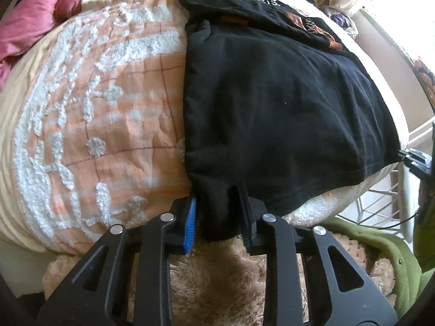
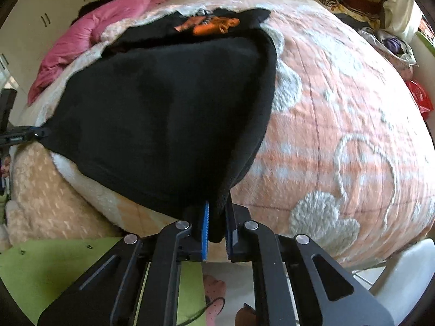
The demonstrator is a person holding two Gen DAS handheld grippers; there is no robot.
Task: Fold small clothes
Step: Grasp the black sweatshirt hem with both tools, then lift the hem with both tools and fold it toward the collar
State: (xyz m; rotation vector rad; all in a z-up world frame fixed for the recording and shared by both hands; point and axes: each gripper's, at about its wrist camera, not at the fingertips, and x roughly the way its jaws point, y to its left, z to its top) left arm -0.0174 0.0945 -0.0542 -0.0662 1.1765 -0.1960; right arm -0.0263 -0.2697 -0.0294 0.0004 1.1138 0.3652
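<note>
There was one black T-shirt (image 1: 272, 103) on one peach quilt (image 1: 108, 103), two grippers (each clamping a hem corner), one pink duvet (image 2: 89, 38).

Shirt (image 1: 272, 103): black, with an orange print (image 2: 209, 25). Bedspread (image 1: 108, 103): peach-orange check with white tufted motifs. Duvet (image 1: 32, 13): pink. Fleece blanket (image 1: 217, 279): tan. Garment (image 2: 54, 266): green, possibly a jacket. Tong pads (image 2: 204, 233): blue on black bodies.

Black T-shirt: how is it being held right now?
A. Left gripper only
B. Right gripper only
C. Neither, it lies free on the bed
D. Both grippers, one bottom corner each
D: the left gripper and right gripper each pinch a corner of the black T-shirt.
</note>
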